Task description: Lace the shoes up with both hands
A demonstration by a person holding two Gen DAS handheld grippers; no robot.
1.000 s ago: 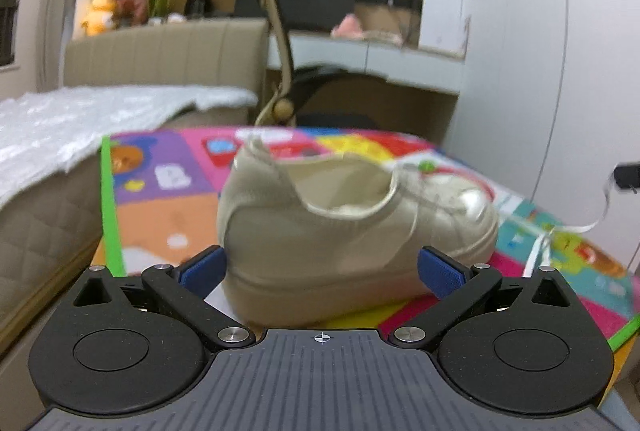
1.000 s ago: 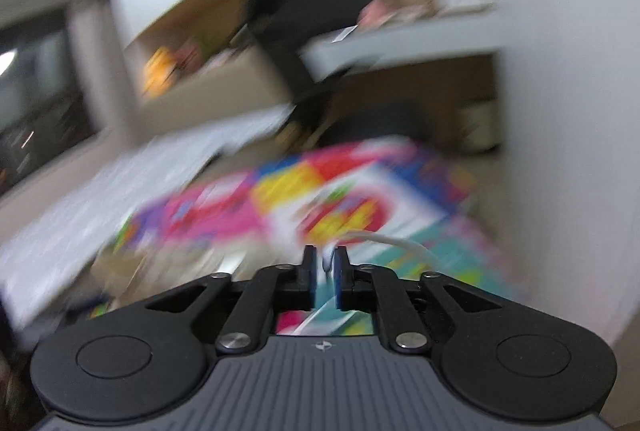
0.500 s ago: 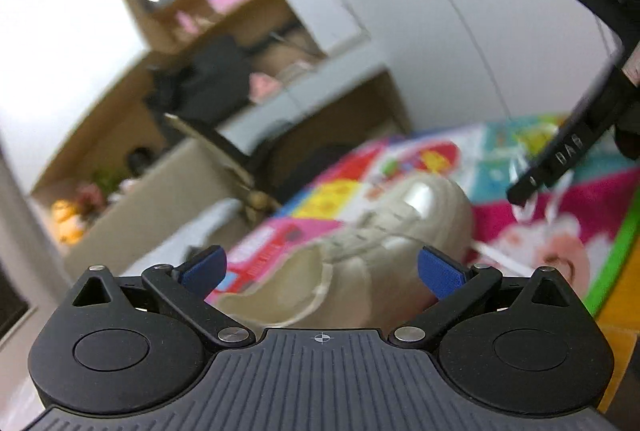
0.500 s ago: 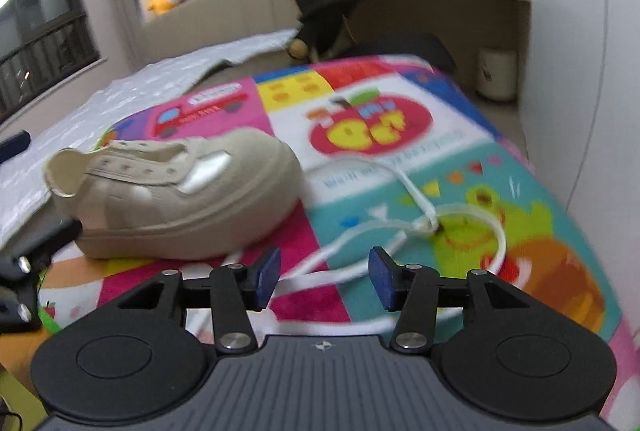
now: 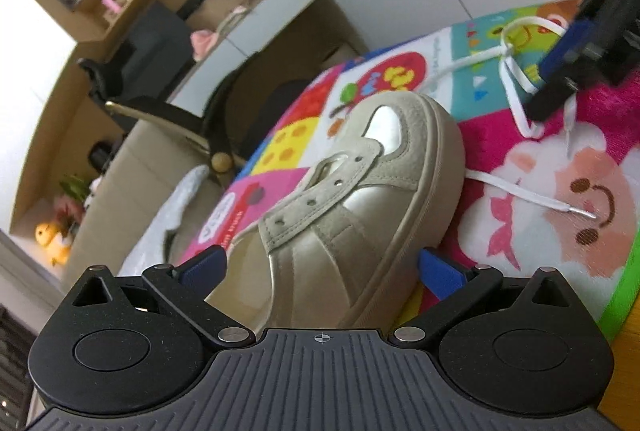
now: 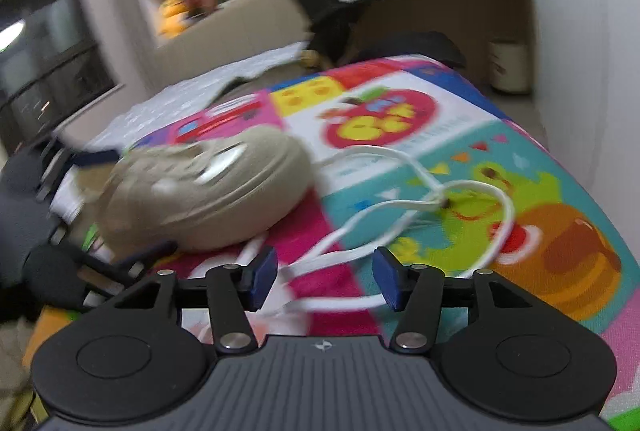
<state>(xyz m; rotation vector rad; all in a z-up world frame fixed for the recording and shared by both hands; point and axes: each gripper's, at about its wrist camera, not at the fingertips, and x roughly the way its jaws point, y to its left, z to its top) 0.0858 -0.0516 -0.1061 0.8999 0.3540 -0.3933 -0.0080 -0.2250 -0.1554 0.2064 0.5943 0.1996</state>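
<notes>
A beige shoe (image 5: 360,199) lies at the centre of the left wrist view on a glossy play mat (image 5: 560,231) printed with bright cartoon panels. Its upper mixes matte suede strips with pearly, shiny panels, over a thick smooth sole; the eyelet rows stand empty, small round punched holes along a stitched band. The heel end is cut off behind the left gripper (image 5: 322,267), whose blue-padded fingers (image 5: 438,273) are spread wide on either side of the shoe, the pads not pressing on it as far as can be seen.

A flat white shoelace (image 6: 420,207) lies loose on the mat right of the shoe's toe, looped and knotted near the middle of the right wrist view, with a thin clear tip showing at centre right of the left wrist view. The right gripper (image 6: 326,279) sits low over the lace; its fingers (image 6: 386,279) are opening, a strand of lace running between them without being pinched. From the left wrist view that gripper appears only as a dark, blurred block at the upper right edge.

The right wrist view is smeared by motion, so the shoe there is a soft beige blob at centre left. A dark shape at the left edge is too blurred to make out clearly
</notes>
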